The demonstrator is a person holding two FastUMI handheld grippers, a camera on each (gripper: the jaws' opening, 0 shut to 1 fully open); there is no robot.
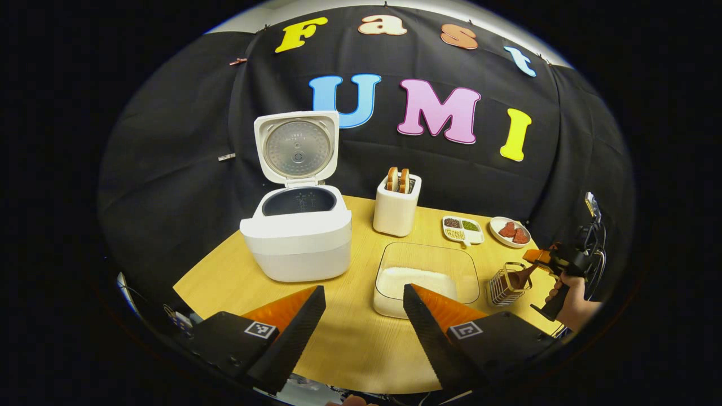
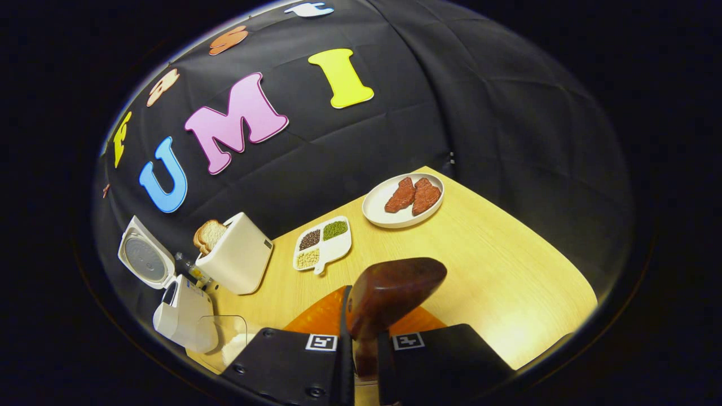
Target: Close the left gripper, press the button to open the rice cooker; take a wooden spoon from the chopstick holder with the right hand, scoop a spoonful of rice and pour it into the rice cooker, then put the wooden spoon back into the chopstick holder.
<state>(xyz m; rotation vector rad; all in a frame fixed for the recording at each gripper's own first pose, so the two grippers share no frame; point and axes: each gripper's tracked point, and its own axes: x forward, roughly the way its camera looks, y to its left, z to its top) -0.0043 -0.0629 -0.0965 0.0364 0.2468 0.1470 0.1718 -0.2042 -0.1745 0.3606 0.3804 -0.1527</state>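
Glossy wooden spoon (image 2: 389, 296) sits clamped in right claw (image 2: 365, 338); left claw (image 1: 364, 316) gapes wide before lidless-looking white rice cooker (image 1: 299, 237).

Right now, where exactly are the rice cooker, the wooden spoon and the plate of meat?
rice cooker (image 1: 299, 239): left gripper view, front of its white body, lid up.
wooden spoon (image 2: 395, 290): right gripper view, on its brown bowl, above the fingers.
plate of meat (image 2: 377, 210): right gripper view, bare white rim.

No readable text or numbers stand on the rice cooker (image 1: 296, 234), the toaster (image 1: 396, 210) or the bench (image 1: 350, 332); markings inside the cooker are too small.
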